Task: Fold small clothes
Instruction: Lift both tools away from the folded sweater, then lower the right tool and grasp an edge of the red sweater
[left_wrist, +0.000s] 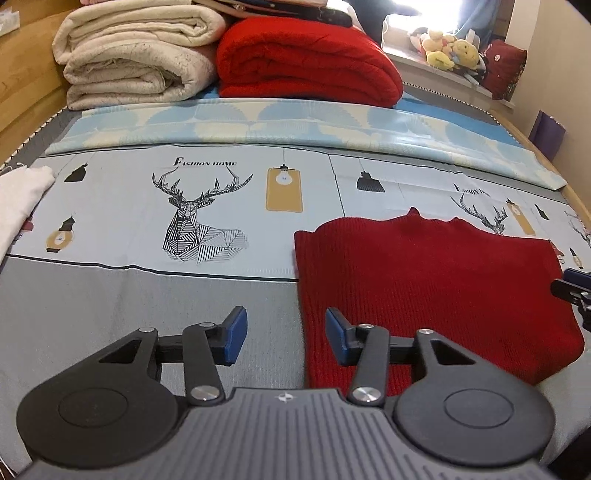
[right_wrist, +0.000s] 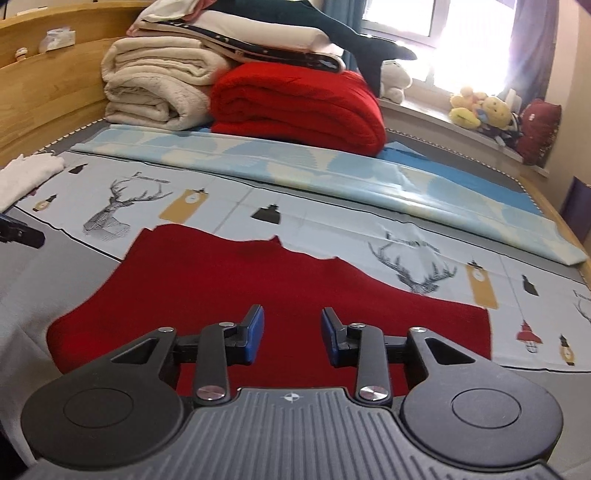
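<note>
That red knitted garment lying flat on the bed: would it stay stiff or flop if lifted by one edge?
The red knitted garment lies flat, following the bedsheet, so it would probably droop. Its ribbed knit looks grippy rather than slippery, and fairly light.

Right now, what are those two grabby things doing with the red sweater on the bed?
A person is folding small clothes with a hand-held gripper in each hand. The red sweater lies flat on the bed sheet. The left hand-held gripper hangs open at the sweater's edge, the right hand-held gripper open above its middle. Neither holds anything.
</note>
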